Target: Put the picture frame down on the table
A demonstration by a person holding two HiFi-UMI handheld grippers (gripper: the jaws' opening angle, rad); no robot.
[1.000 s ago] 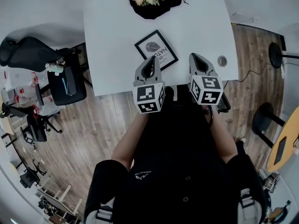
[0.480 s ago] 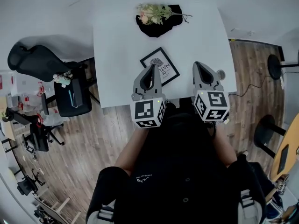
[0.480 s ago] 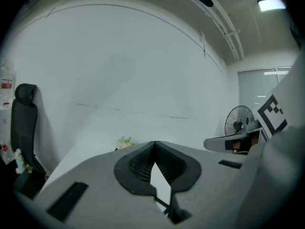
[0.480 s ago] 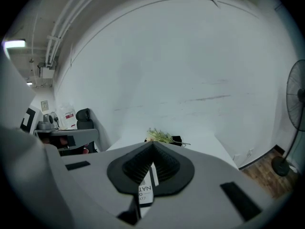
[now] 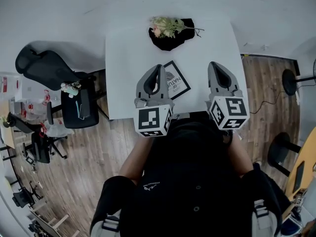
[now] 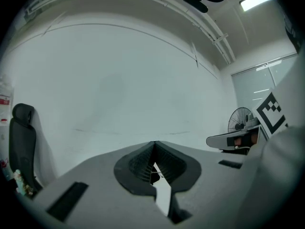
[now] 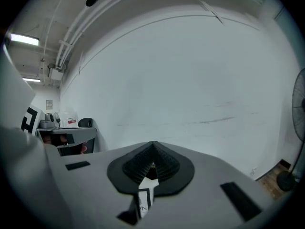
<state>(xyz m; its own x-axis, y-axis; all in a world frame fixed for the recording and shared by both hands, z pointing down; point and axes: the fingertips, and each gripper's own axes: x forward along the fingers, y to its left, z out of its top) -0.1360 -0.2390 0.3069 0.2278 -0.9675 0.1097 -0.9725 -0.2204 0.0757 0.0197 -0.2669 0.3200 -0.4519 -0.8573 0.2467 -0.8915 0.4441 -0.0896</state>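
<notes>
The black picture frame (image 5: pixel 178 82) with a white mat and a leaf print lies flat on the white table (image 5: pixel 123 83), near its front edge. Both grippers are held up in front of the person's chest, above the table edge, and nothing is between their jaws. My left gripper (image 5: pixel 159 68) is shut and covers the frame's left corner in the head view. My right gripper (image 5: pixel 215 64) is shut, to the right of the frame. The left gripper (image 6: pixel 153 143) faces a bare wall. Under the right gripper (image 7: pixel 152 144), a slice of the frame (image 7: pixel 144 200) shows through the jaw gap.
A bunch of pale flowers on a black mat (image 5: pixel 170 29) lies at the table's far side. Black office chairs (image 5: pixel 44 67) stand left of the table, one with a seat holding small items (image 5: pixel 79 105). A fan (image 6: pixel 240 121) stands to the right. The floor is wood.
Both grippers have drawn back from the table toward the person and risen toward the head camera. The table looks farther off. The frame stays flat where it lay.
</notes>
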